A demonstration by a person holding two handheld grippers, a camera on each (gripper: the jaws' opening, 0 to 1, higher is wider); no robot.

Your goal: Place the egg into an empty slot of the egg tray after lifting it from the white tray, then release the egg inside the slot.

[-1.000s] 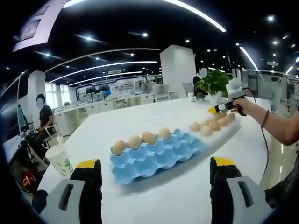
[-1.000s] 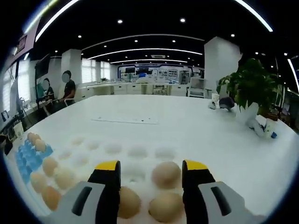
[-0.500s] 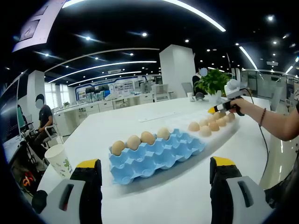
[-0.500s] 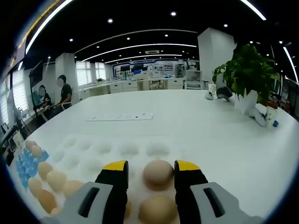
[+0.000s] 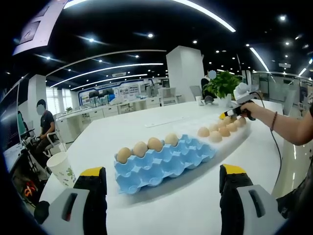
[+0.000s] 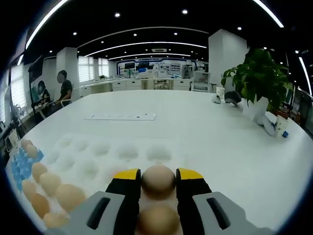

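right tool clamped on egg, white tray

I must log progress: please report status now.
Right hand-held gripper shut on egg in white tray. Left hand-held gripper open, idle. Blue egg tray unobstructed.

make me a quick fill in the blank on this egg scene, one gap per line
1. The egg tray with four eggs along its far edge is coloured ____.
2. The right gripper has its fingers closed on an ____.
3. The left gripper is ____, holding nothing.
4. The paper cup stands beside the ____ gripper.

Missing words: blue; egg; open; left
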